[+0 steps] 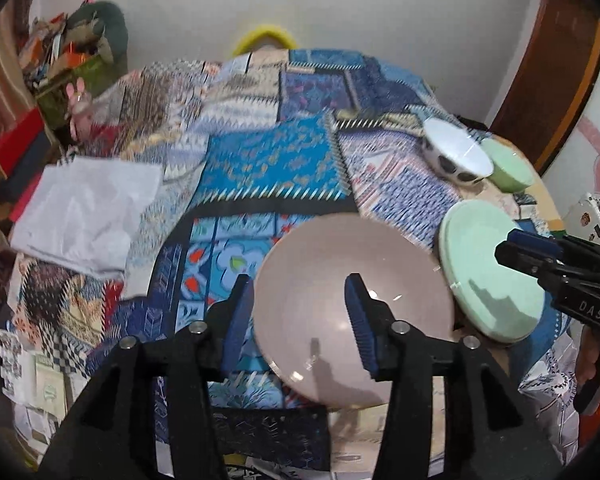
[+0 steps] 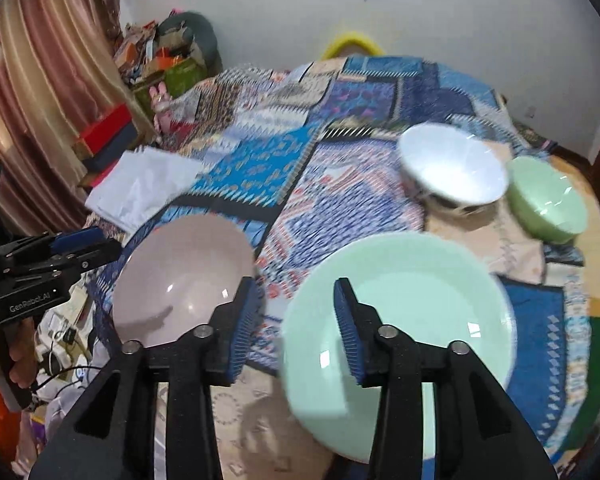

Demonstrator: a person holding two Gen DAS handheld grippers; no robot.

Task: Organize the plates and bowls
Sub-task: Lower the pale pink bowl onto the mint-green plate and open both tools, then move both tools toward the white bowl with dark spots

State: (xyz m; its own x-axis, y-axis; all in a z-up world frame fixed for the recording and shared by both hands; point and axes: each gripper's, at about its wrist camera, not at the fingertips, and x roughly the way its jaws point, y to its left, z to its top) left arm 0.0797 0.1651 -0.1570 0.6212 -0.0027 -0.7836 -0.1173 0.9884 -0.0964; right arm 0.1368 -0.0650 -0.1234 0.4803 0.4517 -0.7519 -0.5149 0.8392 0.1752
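Observation:
A pink plate [image 1: 320, 304] lies on the patterned cloth near the front; it also shows in the right wrist view [image 2: 180, 276]. My left gripper [image 1: 298, 316] is open, its jaws straddling the pink plate's left rim. A mint green plate [image 2: 416, 312] lies to its right, also in the left wrist view [image 1: 480, 256]. My right gripper [image 2: 294, 320] is open, its jaws straddling the green plate's left rim. A white bowl [image 2: 454, 168] and a green bowl [image 2: 548, 200] sit behind.
The patterned cloth [image 2: 340, 120] covers a wide surface. A white folded cloth [image 2: 140, 188] lies at the left. Boxes and clutter [image 2: 156, 60] stand at the far left by a curtain [image 2: 40, 80]. A wooden door frame [image 1: 560, 60] is at the right.

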